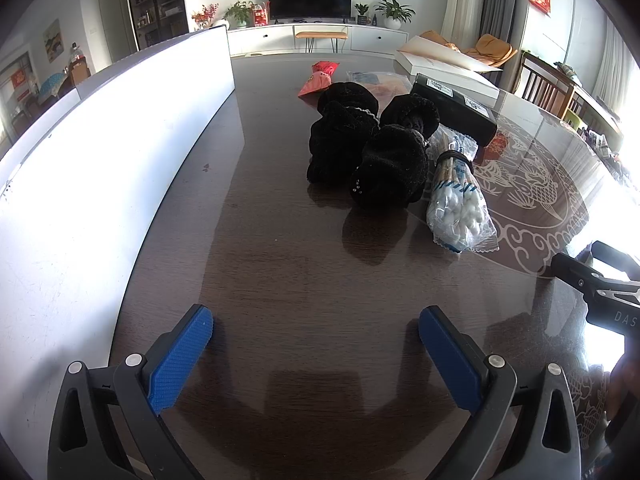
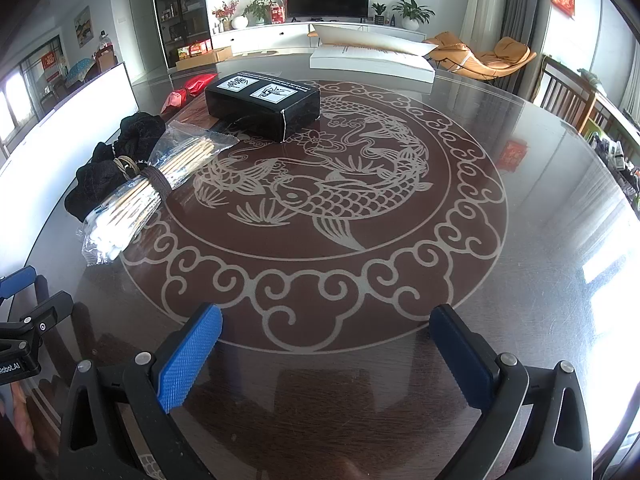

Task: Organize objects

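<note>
Living room behind, dark glossy dining table with a pale carp medallion (image 2: 460, 216) up front, sunlight glaring off it. Left gripper (image 1: 316, 344) and right gripper (image 2: 326, 340) are both hovering low at the near edge, fingers spread wide, holding nothing. Clutter is sitting well ahead, toward the left: black fuzzy fabric bundles (image 1: 360, 148), clear plastic bag of cotton swabs (image 1: 456, 196) touching them, black cardboard box (image 2: 264, 104) behind, red packet (image 1: 318, 80) farthest. My read: nothing grabbed yet. Left should be going for the swab bag at its banded middle, jaws square across it, since the film is looking slippery.
</note>
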The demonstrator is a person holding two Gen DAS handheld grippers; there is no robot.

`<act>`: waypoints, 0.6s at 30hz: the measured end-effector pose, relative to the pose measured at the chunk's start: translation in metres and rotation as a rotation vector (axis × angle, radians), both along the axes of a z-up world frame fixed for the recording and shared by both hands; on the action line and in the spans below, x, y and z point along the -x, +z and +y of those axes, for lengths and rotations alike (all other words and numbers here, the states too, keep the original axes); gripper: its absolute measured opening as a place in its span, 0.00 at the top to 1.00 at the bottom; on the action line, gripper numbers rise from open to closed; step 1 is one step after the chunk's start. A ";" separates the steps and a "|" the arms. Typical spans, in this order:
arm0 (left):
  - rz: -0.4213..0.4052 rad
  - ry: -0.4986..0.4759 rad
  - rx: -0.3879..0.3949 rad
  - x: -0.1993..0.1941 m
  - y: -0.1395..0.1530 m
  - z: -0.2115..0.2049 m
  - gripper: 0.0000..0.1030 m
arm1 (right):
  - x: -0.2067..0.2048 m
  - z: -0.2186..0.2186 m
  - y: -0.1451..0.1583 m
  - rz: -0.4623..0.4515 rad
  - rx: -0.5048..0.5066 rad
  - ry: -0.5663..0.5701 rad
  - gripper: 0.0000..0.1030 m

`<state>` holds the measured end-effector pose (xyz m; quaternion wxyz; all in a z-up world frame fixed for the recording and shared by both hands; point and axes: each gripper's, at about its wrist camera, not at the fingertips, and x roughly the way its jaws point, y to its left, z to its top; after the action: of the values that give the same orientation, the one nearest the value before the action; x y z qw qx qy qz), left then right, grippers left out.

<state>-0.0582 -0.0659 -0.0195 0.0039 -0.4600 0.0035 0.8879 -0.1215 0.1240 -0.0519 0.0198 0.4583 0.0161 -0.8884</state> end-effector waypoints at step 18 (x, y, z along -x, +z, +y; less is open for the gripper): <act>0.001 0.002 0.003 0.001 0.001 0.002 0.00 | 0.000 0.000 0.000 0.000 0.001 0.001 0.00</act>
<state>-0.0594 -0.0643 -0.0187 0.0021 -0.4595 0.0044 0.8882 -0.1213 0.1242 -0.0517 0.0203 0.4582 0.0158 -0.8885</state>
